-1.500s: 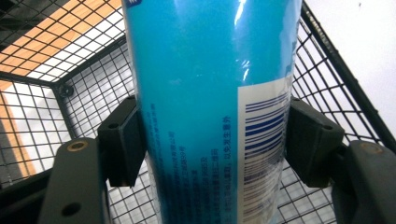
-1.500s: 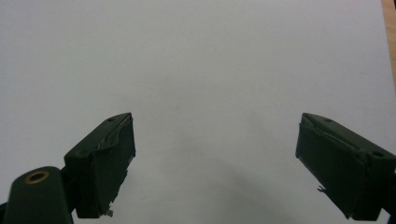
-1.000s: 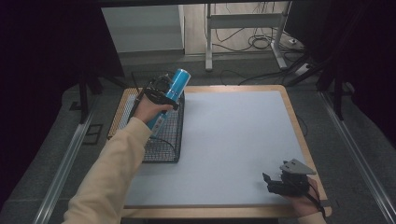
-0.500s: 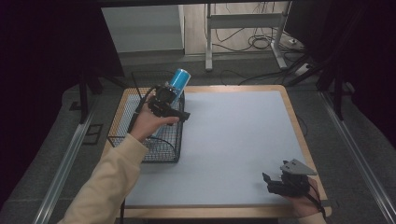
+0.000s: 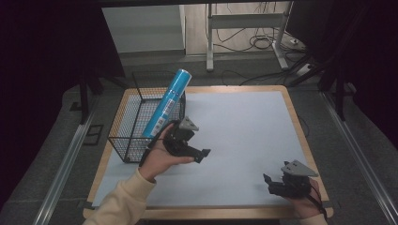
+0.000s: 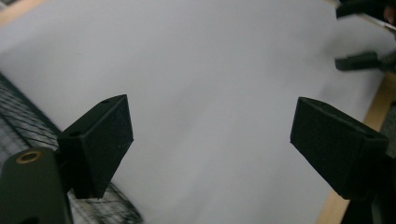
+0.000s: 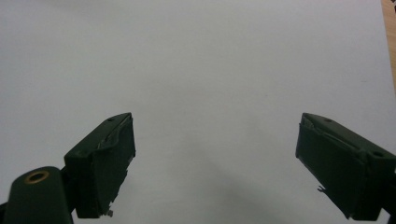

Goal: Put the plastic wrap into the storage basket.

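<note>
My left tongs (image 5: 199,152) gape empty beside the basket (image 5: 123,140) at the surface's left edge, can (image 5: 167,103) leaning inside; right tongs (image 5: 272,183) idle, open.

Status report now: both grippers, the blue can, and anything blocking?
Left gripper open, empty, beside the wire basket. Right gripper open, empty, near table edge. Blue can leaning in the basket, top above rim. Nothing blocking.

We are seeing the basket (image 6: 28,121) blurring and running off the left edge in the left gripper view. The other hand-held gripper (image 6: 369,35) is getting cut off at the top right corner, its jaw gap staying unclear.
</note>
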The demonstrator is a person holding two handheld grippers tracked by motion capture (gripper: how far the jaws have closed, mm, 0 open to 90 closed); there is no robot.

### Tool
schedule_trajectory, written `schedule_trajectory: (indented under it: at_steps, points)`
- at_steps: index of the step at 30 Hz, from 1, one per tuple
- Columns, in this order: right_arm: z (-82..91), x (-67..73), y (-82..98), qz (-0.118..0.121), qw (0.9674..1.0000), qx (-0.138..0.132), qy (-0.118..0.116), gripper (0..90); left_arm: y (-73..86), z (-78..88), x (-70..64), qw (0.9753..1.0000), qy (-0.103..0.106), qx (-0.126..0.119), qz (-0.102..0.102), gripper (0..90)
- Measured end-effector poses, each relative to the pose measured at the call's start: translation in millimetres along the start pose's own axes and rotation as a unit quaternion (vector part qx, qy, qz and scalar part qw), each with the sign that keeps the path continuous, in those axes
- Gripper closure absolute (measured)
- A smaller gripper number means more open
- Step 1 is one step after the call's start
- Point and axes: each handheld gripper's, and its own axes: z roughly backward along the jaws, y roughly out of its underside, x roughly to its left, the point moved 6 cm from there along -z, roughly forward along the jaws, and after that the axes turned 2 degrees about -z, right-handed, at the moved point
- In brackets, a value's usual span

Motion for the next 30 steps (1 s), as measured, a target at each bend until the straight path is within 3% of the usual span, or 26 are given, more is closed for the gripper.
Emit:
schedule_trajectory:
  at_steps: [3, 7, 9, 14, 22, 30]
  points:
    - [0.1, 0.7, 0.1, 0.0, 1.0, 0.001, 0.0, 12.0, 14.3, -9.6, -11.9, 1.0, 0.002, 0.003, -0.009, 12.9]
    - [0.5, 0.7, -0.2, 0.0, 1.0, -0.001, 0.001, 12.0, 37.5, -22.2, -20.9, 0.9999, 0.007, 0.01, -0.001, 13.3]
    - [0.4, 0.7, -0.5, 0.0, 1.0, -0.002, 0.001, 12.0, 48.2, -25.7, -20.1, 0.9999, -0.001, 0.015, -0.001, 13.3]
    - [-0.2, 1.9, -0.4, 0.004, 1.0, -0.001, 0.001, 12.0, 68.5, -32.5, -14.8, 0.9994, 0.0, 0.027, 0.024, 13.8]
    - [0.1, -0.2, -0.7, 0.003, 1.0, -0.005, 0.003, 12.0, 74.2, -36.7, -13.9, 0.9993, -0.001, 0.032, 0.022, 13.7]
    - [1.1, 0.8, -2.5, 0.005, 0.9999, -0.012, 0.001, 12.0, 82.2, -39.9, -9.1, 0.9988, -0.004, 0.036, 0.033, 13.6]
